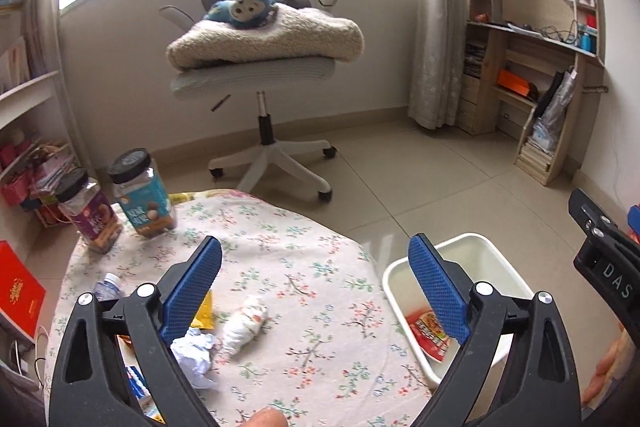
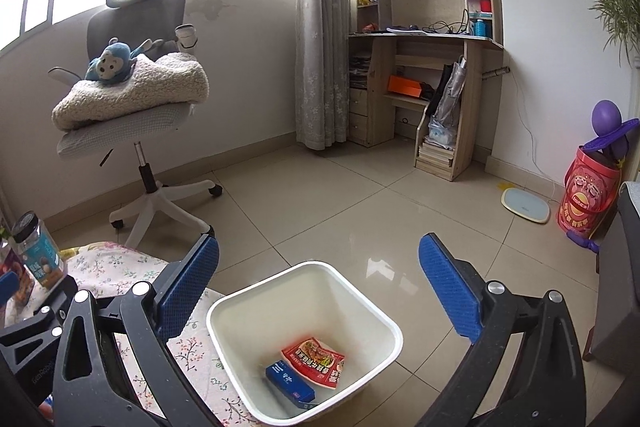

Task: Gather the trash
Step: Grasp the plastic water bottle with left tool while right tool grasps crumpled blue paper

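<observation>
The left gripper [image 1: 316,283] is hovering over the floral tablecloth [image 1: 320,291], fingers spread wide and holding nothing. A white wad [image 1: 245,323] and crumpled paper [image 1: 192,351] are lying at its seven o'clock, near the cloth's middle. The white bin [image 2: 304,339] is sitting on the floor tiles [image 2: 360,195] just beside the table's curved edge, at the left gripper's four o'clock. The right gripper [image 2: 320,287] is hanging above it, fingers apart and empty; a red packet [image 2: 314,361] and blue box [image 2: 290,385] are resting inside. Open tiles are stretching toward twelve o'clock.

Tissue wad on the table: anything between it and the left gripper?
Nothing visible. The tissue wad lies on the tablecloth in open view ahead of the open left gripper, crumpled paper beside it.
</observation>
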`<action>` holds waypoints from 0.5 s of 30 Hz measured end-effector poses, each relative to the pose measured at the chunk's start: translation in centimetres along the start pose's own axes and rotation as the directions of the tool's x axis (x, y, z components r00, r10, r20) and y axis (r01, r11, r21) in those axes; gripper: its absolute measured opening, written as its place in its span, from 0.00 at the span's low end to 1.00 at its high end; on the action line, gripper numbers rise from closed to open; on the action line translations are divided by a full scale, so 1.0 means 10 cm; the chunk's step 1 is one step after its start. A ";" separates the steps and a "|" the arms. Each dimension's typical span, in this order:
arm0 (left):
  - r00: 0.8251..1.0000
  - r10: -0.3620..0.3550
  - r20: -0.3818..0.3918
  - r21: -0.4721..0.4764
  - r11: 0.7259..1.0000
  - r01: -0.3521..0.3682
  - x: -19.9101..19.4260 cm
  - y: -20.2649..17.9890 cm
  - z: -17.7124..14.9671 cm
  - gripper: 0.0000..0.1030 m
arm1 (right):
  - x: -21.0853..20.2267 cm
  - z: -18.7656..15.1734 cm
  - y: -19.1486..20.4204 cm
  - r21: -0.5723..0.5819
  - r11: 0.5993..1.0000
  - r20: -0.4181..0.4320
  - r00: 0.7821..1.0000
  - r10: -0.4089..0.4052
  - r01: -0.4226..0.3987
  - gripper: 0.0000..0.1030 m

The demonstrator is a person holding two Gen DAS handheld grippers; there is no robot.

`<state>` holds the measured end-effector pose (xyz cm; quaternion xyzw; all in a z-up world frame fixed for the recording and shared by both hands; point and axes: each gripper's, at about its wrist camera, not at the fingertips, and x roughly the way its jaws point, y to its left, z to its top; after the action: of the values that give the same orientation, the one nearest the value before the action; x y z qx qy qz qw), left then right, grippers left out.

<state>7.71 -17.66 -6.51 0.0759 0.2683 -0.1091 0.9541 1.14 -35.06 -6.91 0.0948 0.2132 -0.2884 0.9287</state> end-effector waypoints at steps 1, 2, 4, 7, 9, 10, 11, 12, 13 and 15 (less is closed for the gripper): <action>1.000 0.017 0.010 -0.013 1.000 -0.017 -0.02 0.07 -0.02 0.91 | -0.01 -0.01 0.07 -0.012 1.000 -0.003 1.000 0.008 -0.008 0.93; 0.999 0.030 0.017 -0.027 0.999 -0.029 -0.04 0.15 -0.04 0.91 | -0.01 -0.03 0.14 -0.026 1.000 -0.008 1.000 0.016 -0.016 0.93; 0.998 0.061 0.028 -0.059 0.996 -0.060 -0.06 0.31 -0.11 0.91 | -0.02 -0.07 0.29 -0.051 0.998 -0.014 1.000 0.028 -0.028 0.93; 0.994 0.106 0.010 -0.096 0.990 -0.105 -0.05 0.52 -0.17 0.91 | -0.05 -0.12 0.53 -0.093 0.995 -0.015 0.999 0.044 -0.045 0.93; 0.994 0.111 -0.023 -0.124 0.986 -0.113 -0.03 0.67 -0.18 0.91 | -0.07 -0.14 0.68 -0.111 0.992 -0.013 0.998 0.059 -0.060 0.93; 0.992 0.118 -0.033 -0.143 0.982 -0.121 -0.02 0.74 -0.19 0.91 | -0.09 -0.15 0.76 -0.117 0.991 -0.013 0.997 0.069 -0.071 0.93; 0.991 0.125 -0.041 -0.158 0.979 -0.130 -0.02 0.81 -0.19 0.92 | -0.10 -0.16 0.83 -0.122 0.989 -0.015 0.997 0.079 -0.080 0.93; 0.990 0.132 -0.048 -0.168 0.976 -0.138 -0.03 0.87 -0.21 0.92 | -0.11 -0.17 0.91 -0.126 0.988 -0.017 0.996 0.087 -0.089 0.93; 0.989 0.139 -0.057 -0.174 0.974 -0.147 -0.02 0.92 -0.22 0.92 | -0.12 -0.19 0.97 -0.130 0.987 -0.022 0.995 0.095 -0.097 0.93; 0.985 0.156 -0.075 -0.178 0.970 -0.167 -0.01 1.03 -0.26 0.92 | -0.13 -0.23 1.10 -0.140 0.983 -0.031 0.993 0.112 -0.115 0.93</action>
<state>8.91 -7.20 -7.77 0.0125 0.2989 -0.0037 0.9542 5.74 -24.71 -7.82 0.0440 0.2379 -0.2181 0.9455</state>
